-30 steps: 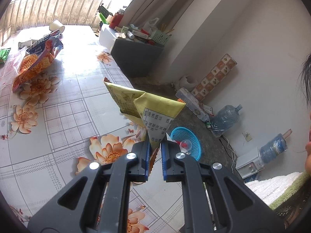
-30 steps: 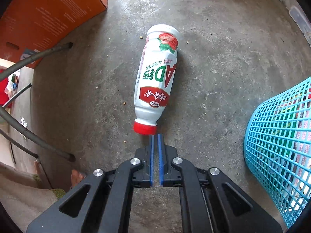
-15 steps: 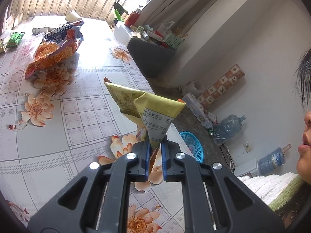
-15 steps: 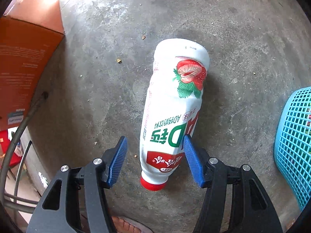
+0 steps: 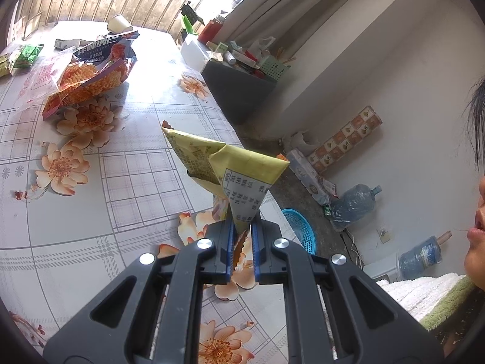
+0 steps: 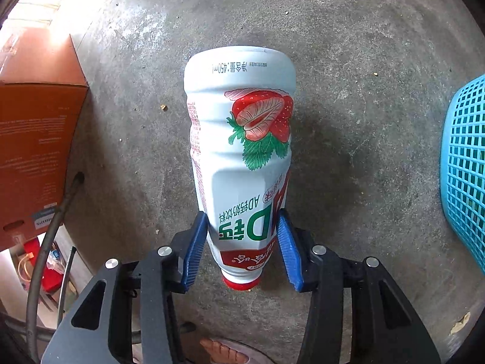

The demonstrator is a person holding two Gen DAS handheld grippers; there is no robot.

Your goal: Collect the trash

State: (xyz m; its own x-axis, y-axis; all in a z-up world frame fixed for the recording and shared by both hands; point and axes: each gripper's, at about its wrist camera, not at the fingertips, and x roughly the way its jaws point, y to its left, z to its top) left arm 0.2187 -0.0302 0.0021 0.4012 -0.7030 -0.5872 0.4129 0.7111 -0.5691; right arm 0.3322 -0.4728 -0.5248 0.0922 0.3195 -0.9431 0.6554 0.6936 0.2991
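The concrete floor (image 6: 363, 60) fills the right wrist view, closer than a second ago, when the camera stood higher and showed more of it. The orange cardboard box (image 6: 39, 139) sits at the left edge and the blue mesh basket (image 6: 463, 166) at the right edge, both pushed further out of frame than before. Between them a white strawberry-drink bottle (image 6: 242, 151) lies on its side on the floor, red cap toward the camera. A second ago the right gripper (image 6: 242, 239) had its jaws nearly together just short of the cap; now they straddle the bottle's lower body. Its jaws have just been closing, and the blue pads (image 6: 197, 242) sit against both sides of the bottle.

In the left wrist view the flowered tablecloth (image 5: 91, 182) covers the table, with an orange snack bag (image 5: 88, 79) and a paper cup (image 5: 119, 24) toward the far end; more of that far end shows than before. The blue basket (image 5: 298, 227) appears on the floor beyond the table edge, smaller than a second ago. The left gripper (image 5: 241, 230) is clamped narrowly on the lower tip of a folded yellow wrapper (image 5: 230, 170), held above the table as before. Part of a person (image 5: 476, 242) shows at the right edge.
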